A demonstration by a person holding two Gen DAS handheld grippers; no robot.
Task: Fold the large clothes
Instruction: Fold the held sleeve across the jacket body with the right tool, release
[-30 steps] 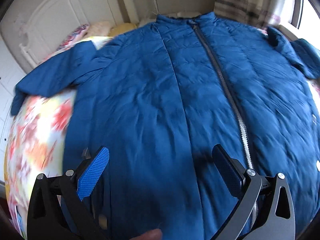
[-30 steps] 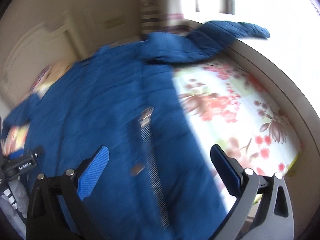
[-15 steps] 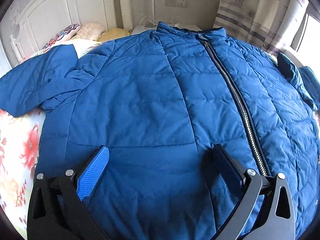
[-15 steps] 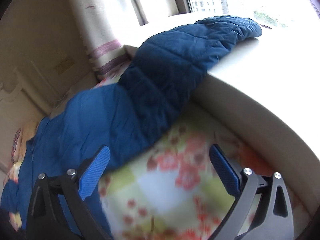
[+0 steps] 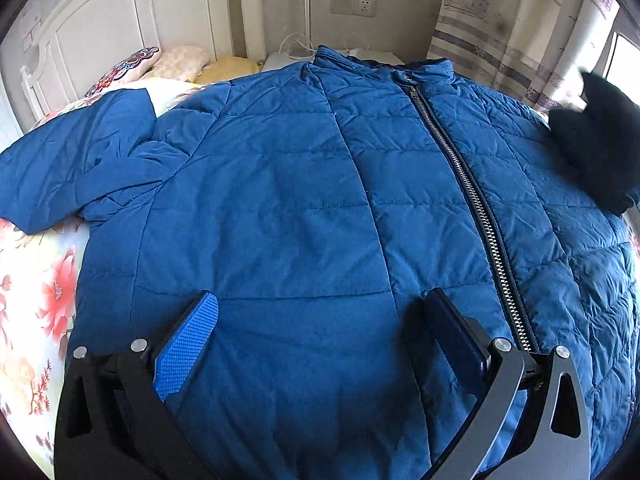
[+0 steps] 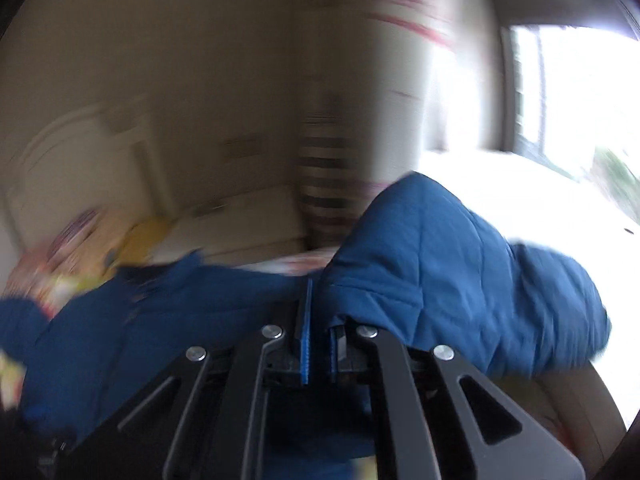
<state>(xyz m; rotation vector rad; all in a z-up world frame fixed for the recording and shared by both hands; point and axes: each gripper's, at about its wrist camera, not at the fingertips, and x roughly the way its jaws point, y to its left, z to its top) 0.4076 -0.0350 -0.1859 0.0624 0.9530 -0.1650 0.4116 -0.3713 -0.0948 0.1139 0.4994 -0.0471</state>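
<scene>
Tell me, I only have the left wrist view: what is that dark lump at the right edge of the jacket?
Observer: It is the jacket's sleeve, lifted; the right wrist view shows it blue and quilted.
Operator: Is the right hand-held gripper on it?
Observer: Yes, the right hand-held gripper is shut on the sleeve, with fabric bunched over its tips.
Operator: What is behind that sleeve?
Observer: A bright window and a pale sill, blurred in that view.
</scene>
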